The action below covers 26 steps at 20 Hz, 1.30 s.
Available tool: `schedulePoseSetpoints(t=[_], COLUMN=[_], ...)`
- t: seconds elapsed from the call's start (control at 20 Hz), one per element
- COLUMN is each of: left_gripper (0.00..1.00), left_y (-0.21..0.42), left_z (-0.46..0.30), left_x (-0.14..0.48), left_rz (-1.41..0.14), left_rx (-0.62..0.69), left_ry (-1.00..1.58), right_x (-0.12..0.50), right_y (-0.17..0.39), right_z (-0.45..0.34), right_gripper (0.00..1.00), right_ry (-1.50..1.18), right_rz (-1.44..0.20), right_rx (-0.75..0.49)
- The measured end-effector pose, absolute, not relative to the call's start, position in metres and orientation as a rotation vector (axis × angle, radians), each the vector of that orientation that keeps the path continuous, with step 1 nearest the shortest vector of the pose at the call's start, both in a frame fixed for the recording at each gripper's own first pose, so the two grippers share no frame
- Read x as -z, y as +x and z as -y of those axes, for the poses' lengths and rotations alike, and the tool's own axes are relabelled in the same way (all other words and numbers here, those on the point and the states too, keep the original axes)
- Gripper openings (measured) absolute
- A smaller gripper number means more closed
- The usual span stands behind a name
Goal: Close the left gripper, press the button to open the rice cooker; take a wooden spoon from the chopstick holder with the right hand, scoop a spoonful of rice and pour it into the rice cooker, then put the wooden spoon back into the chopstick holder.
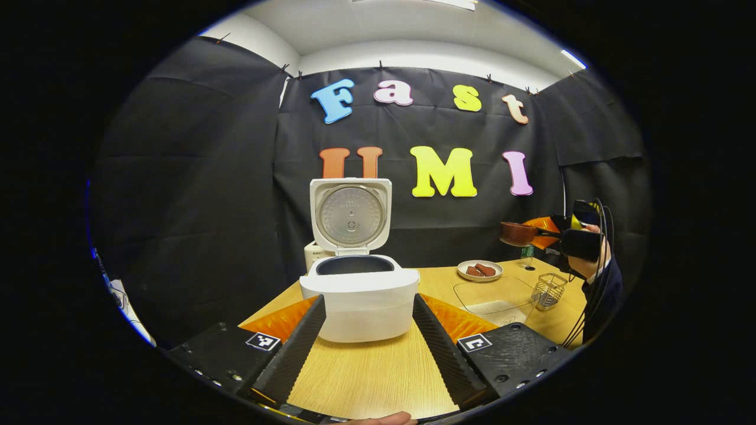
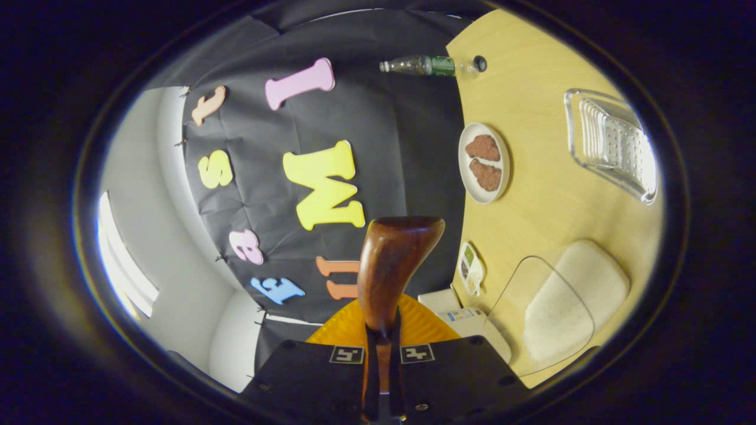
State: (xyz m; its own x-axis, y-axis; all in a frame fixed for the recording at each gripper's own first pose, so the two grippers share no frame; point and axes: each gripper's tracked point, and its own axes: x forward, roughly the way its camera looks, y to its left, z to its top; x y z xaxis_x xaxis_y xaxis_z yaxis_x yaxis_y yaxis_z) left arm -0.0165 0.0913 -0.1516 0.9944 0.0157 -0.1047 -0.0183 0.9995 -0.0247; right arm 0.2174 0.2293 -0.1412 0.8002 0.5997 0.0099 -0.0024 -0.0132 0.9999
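Rice cooker [image 1: 359, 289]: lid up, on tabletop [image 1: 372, 372]. Left gripper [image 1: 367, 336]: jaws spread, empty. Right gripper [image 2: 383, 378]: clamped on wooden spoon [image 2: 393, 260], held aloft. Keep your bowl level when scooping. Right gripper view adds the glass rice dish [image 2: 558, 307], probably your target; left gripper view adds the chopstick holder [image 1: 548, 290].

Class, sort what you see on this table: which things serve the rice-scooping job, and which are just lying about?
Job:
white rice cooker, lid open
brown wooden spoon, gripped by the right gripper
glass bowl of white rice
wire chopstick holder

Lying about:
white plate with two brown pieces
clear plastic bottle
ridged glass tray
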Motion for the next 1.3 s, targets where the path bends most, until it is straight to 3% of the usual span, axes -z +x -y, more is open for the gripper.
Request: schedulePoseSetpoints(t=[0.6,0.7,0.8,0.85,0.9,1.1,1.15,1.3], left_gripper=[0.94,0.94,0.94,0.94,0.94,0.94,0.94,0.94], left_y=[-0.048,-0.054,-0.056,-0.058,-0.06,-0.065,-0.067,-0.068], left_z=[-0.136,-0.138,-0.139,-0.14,-0.142,-0.146,-0.146,-0.15], left_x=[0.148,0.144,0.144,0.145,0.145,0.145,0.146,0.147], left_rz=[-0.108,-0.098,-0.098,-0.1,-0.102,-0.106,-0.108,-0.114], left_rx=[-0.115,-0.115,-0.118,-0.122,-0.126,-0.137,-0.138,-0.16], left_ry=[-0.08,-0.085,-0.079,-0.071,-0.062,-0.052,-0.059,-0.067], right_x=[0.118,0.117,0.113,0.111,0.108,0.106,0.108,0.122], right_y=[0.247,0.255,0.263,0.265,0.266,0.276,0.277,0.286], right_z=[-0.382,-0.412,-0.441,-0.455,-0.471,-0.517,-0.528,-0.555], right_gripper=[0.08,0.13,0.05,0.13,0.09,0.08,0.12,0.09], right_ry=[1.233,1.136,1.021,0.969,0.919,0.67,0.614,0.479], right_rz=[-0.569,-0.565,-0.541,-0.535,-0.527,-0.45,-0.434,-0.422], right_rx=[-0.56,-0.564,-0.574,-0.583,-0.598,-0.618,-0.623,-0.608])
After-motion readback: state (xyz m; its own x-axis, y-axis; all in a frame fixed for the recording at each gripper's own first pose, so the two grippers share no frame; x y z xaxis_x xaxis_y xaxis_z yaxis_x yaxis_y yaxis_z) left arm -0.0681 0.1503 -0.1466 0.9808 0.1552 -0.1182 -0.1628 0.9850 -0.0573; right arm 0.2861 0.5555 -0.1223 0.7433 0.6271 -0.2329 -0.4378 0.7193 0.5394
